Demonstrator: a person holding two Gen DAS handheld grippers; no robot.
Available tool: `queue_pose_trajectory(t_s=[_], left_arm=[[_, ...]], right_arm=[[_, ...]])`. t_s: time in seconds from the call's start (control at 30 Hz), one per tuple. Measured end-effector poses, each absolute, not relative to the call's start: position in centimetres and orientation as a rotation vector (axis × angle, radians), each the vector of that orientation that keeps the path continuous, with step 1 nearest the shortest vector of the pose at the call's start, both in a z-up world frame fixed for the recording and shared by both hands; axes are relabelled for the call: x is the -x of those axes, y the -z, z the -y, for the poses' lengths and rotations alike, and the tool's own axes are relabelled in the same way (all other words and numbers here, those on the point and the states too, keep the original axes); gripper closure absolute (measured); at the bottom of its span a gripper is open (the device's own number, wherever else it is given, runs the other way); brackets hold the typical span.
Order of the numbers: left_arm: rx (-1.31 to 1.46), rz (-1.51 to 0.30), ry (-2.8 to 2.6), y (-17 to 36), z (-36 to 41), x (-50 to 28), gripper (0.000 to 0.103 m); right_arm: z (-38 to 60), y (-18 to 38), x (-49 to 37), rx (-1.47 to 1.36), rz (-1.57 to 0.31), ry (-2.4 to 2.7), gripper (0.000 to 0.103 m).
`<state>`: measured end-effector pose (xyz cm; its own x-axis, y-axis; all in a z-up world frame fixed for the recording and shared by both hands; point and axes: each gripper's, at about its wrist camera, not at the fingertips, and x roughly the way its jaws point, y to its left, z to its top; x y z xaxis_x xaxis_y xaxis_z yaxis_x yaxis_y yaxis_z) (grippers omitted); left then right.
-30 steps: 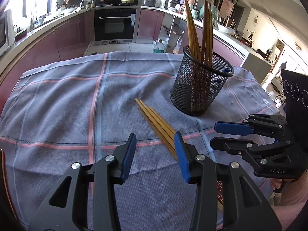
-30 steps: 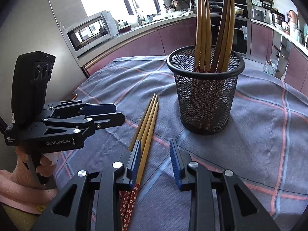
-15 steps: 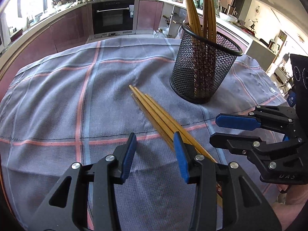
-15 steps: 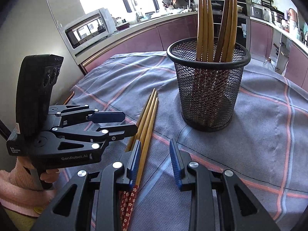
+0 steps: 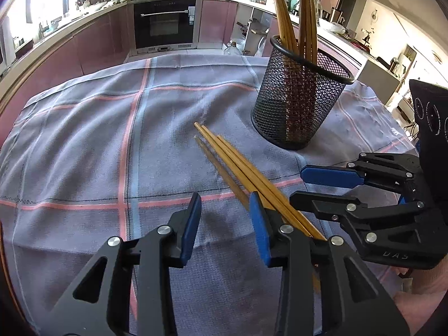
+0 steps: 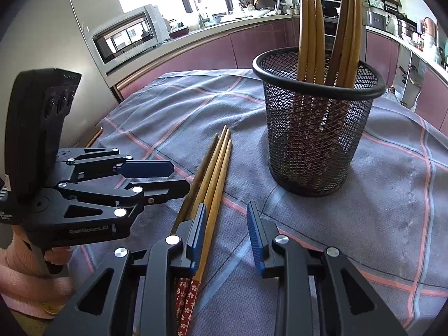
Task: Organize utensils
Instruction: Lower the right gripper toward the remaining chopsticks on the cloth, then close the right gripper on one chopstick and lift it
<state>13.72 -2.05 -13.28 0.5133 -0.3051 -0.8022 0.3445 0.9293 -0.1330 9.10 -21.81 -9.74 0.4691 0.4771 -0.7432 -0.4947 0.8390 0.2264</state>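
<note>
With the loose chopsticks [image 5: 238, 165] lying on the cloth-covered counter [image 5: 84, 140] near the mesh holder [image 5: 299, 106], shift your closing, still empty left gripper [image 5: 225, 218] right over them, or centre the open, empty right gripper [image 6: 226, 232] leftward, before pinching.

Loose chopsticks [image 5: 238, 165] beside mesh holder [image 5: 296, 112]

Both your wrist cameras angle down, close over the table [image 5: 84, 140].
They share the mesh holder [image 5: 296, 112] and the loose chopsticks [image 6: 215, 173].
</note>
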Motion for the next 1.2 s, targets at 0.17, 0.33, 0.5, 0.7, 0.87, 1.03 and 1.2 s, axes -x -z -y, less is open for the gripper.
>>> queue_pose_trajectory(t_s=[0.17,0.33,0.5,0.7,0.87,1.03,1.2], left_arm=[[-0.046,-0.950,0.400,13.2,2.5,-13.8,0.067],[-0.059,-0.962,0.391,13.7,2.7,-13.9,0.068],[-0.060,-0.967,0.397,13.7,2.4,-14.0,0.070],[-0.072,-0.975,0.405,13.8,2.3,-14.3,0.073],[-0.102,-0.978,0.403,13.8,2.7,-14.9,0.073],[-0.096,-0.979,0.396,13.8,2.7,-15.3,0.084],[-0.073,-0.975,0.384,13.7,2.6,-15.1,0.089]], right_arm=[[21.3,10.0,-9.2,0.055,-0.907,-0.577,0.075],[20.7,10.3,-9.3,0.091,-0.909,-0.569,0.075],[20.4,10.3,-9.5,0.106,-0.908,-0.555,0.078],[20.0,10.4,-9.9,0.108,-0.912,-0.544,0.080],[18.9,10.5,-10.3,0.141,-0.902,-0.531,0.080],[18.7,10.6,-10.8,0.132,-0.894,-0.522,0.093],[19.3,10.6,-10.9,0.100,-0.901,-0.525,0.096]])
